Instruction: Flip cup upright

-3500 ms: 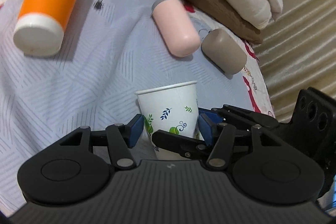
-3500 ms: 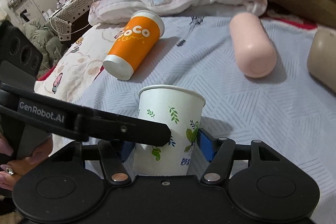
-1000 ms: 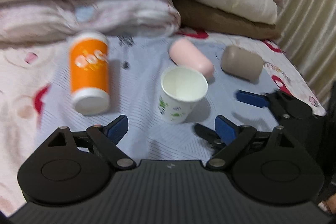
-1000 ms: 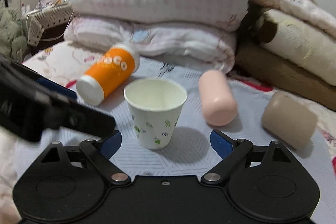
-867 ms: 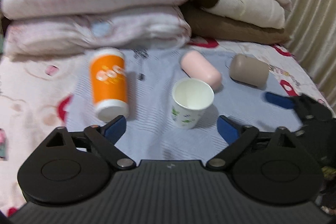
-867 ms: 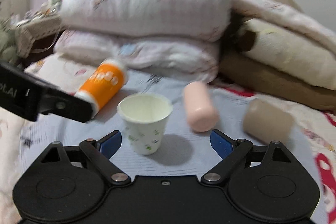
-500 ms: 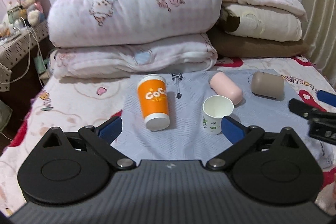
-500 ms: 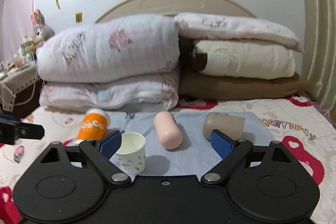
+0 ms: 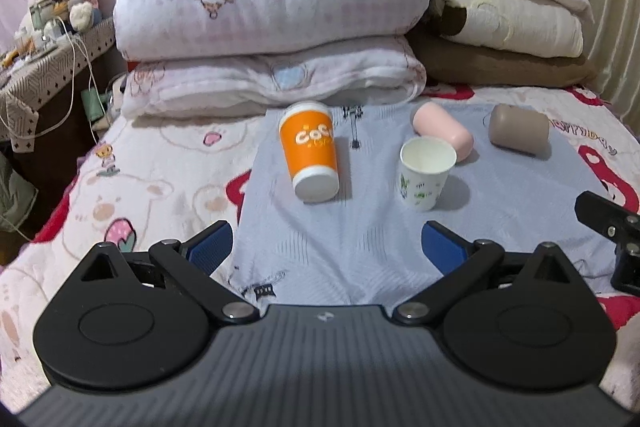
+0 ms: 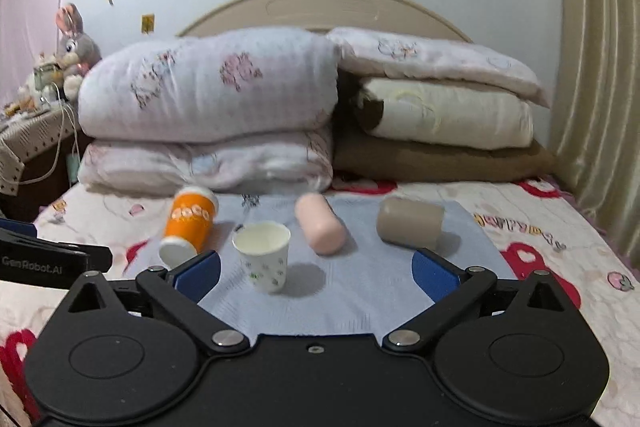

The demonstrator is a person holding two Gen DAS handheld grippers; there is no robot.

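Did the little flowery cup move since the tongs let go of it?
No. The paper cup stands upright in the same spot on the blue cloth, just in front of the pink cup; only the cameras backed away.

Paper cup (image 9: 425,174) upright (mouth up), left gripper (image 9: 326,243) fingers (image 9: 210,241) spread

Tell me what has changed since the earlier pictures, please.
Both grippers let go of the paper cup and drew back from it; the left gripper and right gripper now stand open and empty. The cup stayed upright on the blue cloth. The orange cup, pink cup and brown cup still lie on their sides.
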